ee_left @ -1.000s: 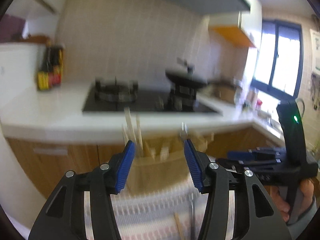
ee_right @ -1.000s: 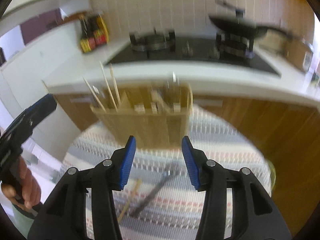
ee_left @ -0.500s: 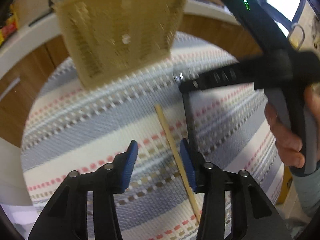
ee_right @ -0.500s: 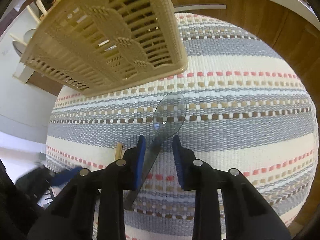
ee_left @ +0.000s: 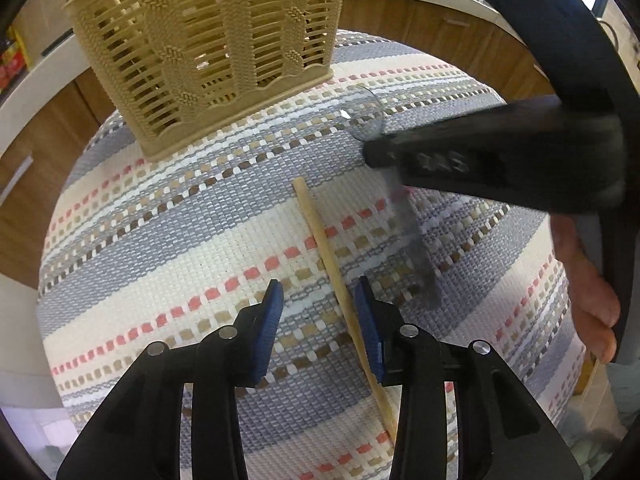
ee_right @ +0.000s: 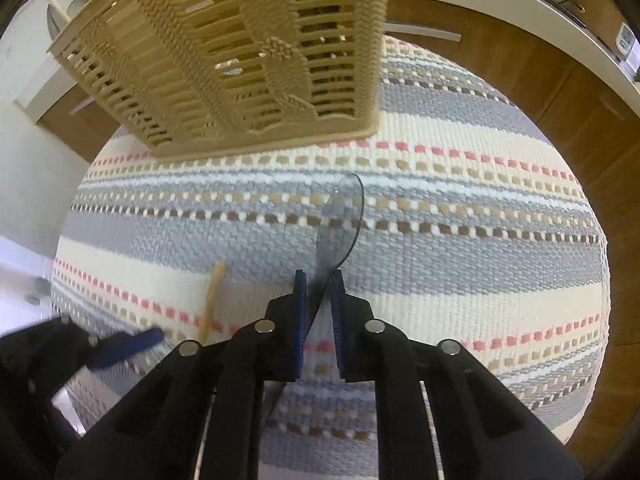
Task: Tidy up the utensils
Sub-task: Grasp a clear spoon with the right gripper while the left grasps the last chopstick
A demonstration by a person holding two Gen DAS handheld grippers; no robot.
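Note:
A wooden chopstick [ee_left: 320,240] lies on the striped woven mat [ee_left: 160,240]. Its lower half runs between the jaws of my left gripper [ee_left: 320,320], close to the right pad. Those jaws are closing, and the left pad is still clear of the stick. My right gripper [ee_right: 319,304] is closing on the handle of a clear plastic spoon [ee_right: 340,220], which is tipped on its edge with both pads against it. In the left wrist view, the right gripper [ee_left: 376,156] covers the spoon [ee_left: 366,116] at its neck. The beige slatted utensil basket [ee_left: 208,60] [ee_right: 240,60] stands at the mat's far side.
The mat [ee_right: 480,240] covers a small round table. Wooden cabinet fronts [ee_right: 560,92] under a white countertop run behind it. A person's hand [ee_left: 588,280] holds the right gripper's black handle. My left gripper's blue pad [ee_right: 132,344] shows blurred at the lower left of the right wrist view.
Both grippers have tipped down from facing the stove to just above the mat. The right jaws have narrowed onto the spoon handle and the spoon has rolled on edge. The left jaws have narrowed around the chopstick.

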